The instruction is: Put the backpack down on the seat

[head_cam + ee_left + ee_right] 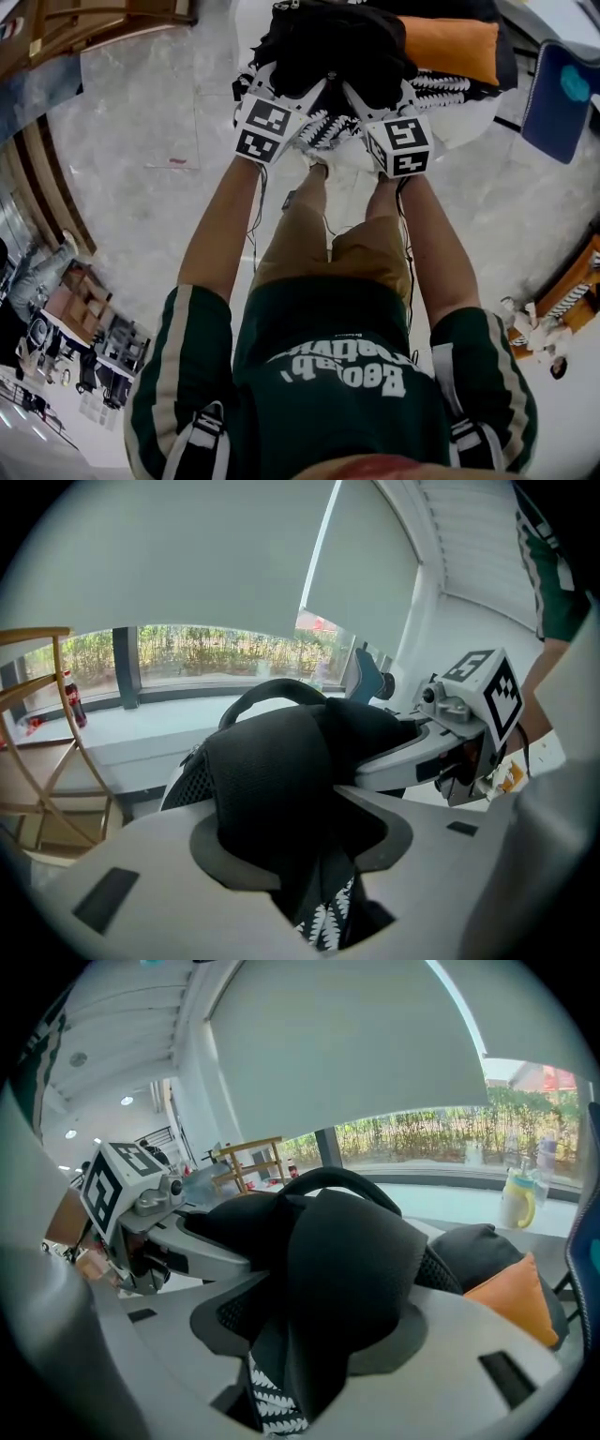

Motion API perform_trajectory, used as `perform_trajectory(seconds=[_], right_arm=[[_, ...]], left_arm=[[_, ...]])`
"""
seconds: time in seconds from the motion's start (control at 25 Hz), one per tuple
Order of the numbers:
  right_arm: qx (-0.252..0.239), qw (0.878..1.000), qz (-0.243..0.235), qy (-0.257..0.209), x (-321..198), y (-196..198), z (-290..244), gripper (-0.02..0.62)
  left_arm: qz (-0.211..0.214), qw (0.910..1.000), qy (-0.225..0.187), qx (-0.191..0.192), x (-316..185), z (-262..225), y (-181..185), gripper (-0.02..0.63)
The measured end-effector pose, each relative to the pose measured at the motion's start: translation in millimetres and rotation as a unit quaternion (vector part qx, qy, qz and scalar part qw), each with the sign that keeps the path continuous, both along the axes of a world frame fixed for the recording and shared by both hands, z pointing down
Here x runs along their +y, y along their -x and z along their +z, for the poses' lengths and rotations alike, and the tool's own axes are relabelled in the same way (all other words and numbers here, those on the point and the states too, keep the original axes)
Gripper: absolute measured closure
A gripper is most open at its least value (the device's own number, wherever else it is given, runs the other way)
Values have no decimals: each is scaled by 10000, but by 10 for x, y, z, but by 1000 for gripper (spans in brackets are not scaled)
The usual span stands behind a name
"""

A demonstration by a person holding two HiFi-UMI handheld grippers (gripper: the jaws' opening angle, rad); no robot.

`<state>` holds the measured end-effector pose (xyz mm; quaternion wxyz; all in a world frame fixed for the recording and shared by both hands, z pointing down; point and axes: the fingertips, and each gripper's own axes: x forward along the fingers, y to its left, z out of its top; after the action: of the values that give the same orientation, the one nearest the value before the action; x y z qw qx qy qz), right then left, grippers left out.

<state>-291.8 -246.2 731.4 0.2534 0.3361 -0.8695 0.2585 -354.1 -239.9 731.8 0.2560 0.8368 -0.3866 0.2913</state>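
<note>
- The pale marble floor (141, 141) fills most of the head view; wooden furniture lines its left edge.
- In the gripper views a wide window with a lowered roller blind (187, 555) spans the background, with green shrubs outside.
- The person stands over it all in a green shirt (337, 375) and tan shorts, both bare forearms stretched forward.
- The seat (473, 117), white and low, lies at the top of the head view, just ahead of the person's feet.
- The backpack (337, 42), black, sits on the seat over a black-and-white patterned fabric (441, 89); its carry handle arches at its top.
- An orange cushion (455, 47) lies on the seat, touching the backpack's right side; a blue chair (558, 89) stands further right, apart from it.
- The left gripper (298, 94) reaches into the pack's near side; its jaws stand apart, with one padded black shoulder strap (272, 780) lying loose in the gap.
- The right gripper (370, 98) sits just beside the left; its jaws are likewise parted, with the other padded strap (356, 1269) between them and not squeezed.
- A cola bottle (71, 697) stands on the windowsill behind a wooden chair (37, 714); a yellow cup (517, 1199) stands further along the sill.
</note>
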Motion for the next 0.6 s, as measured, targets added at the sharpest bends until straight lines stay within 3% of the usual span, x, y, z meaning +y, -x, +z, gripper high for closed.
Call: perform_trajectory(seconds=[0.28,0.6], right_arm=[[199,9991,222,-298,-417,-66,248,358],[492,9969,329,-522,-813,-245,557,342]], left_arm=[[-265,9996,31,-132,-352,327,-81,399],[-444,9990,-60,-14,-814,565,-279,396]])
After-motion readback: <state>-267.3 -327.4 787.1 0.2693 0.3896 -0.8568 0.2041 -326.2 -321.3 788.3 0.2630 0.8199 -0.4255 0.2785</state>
